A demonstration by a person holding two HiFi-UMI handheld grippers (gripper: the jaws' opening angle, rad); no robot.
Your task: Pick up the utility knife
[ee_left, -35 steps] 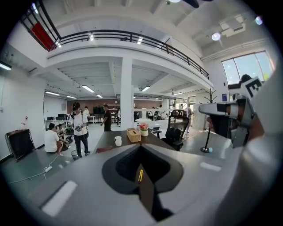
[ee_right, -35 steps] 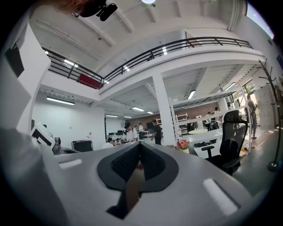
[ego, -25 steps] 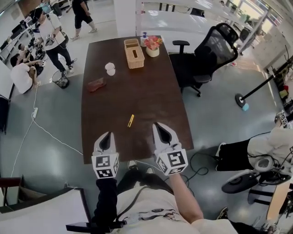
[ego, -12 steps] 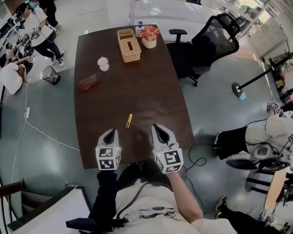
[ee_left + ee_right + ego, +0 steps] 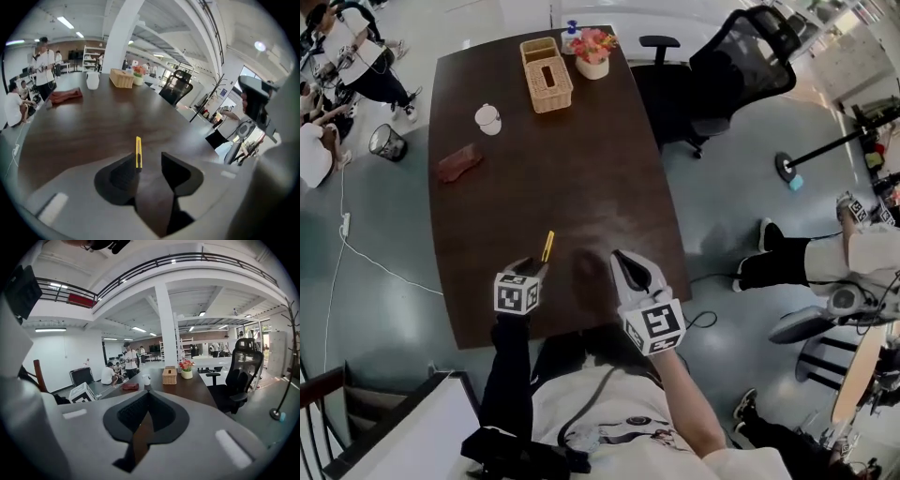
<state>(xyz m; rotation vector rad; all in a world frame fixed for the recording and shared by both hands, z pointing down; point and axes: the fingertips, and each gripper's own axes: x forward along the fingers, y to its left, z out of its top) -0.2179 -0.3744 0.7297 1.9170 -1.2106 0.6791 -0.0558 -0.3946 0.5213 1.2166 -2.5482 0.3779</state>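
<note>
While the left gripper (image 5: 149, 159) tilts down toward the dark bench (image 5: 84, 131), its fingers (image 5: 117, 176) stand spread, having just been opening, and they pinch nothing. The yellow utility knife (image 5: 138, 152) lies flat on the bench right at the mouth of that gap. Its near end sits by the inner edge of the finger seen on the left of the left gripper view, and its length runs straight away from the fingertips. Whether that finger touches the knife cannot be told. The right gripper (image 5: 146, 395) hangs off to the right of the left fingers, over the near part of the bench. Its fingers (image 5: 136, 416) are pressed together tip to tip with nothing between them, and the knife is well to their left. Far beyond both sets of fingertips, toward the other end of the bench, a reddish cloth (image 5: 460, 161) and a white cup (image 5: 487, 119) lie left of the knife's line. A wicker box (image 5: 546, 62) and a pot of flowers (image 5: 592, 47) sit further still. A black office chair (image 5: 727, 80) stands off the bench's right side.
</note>
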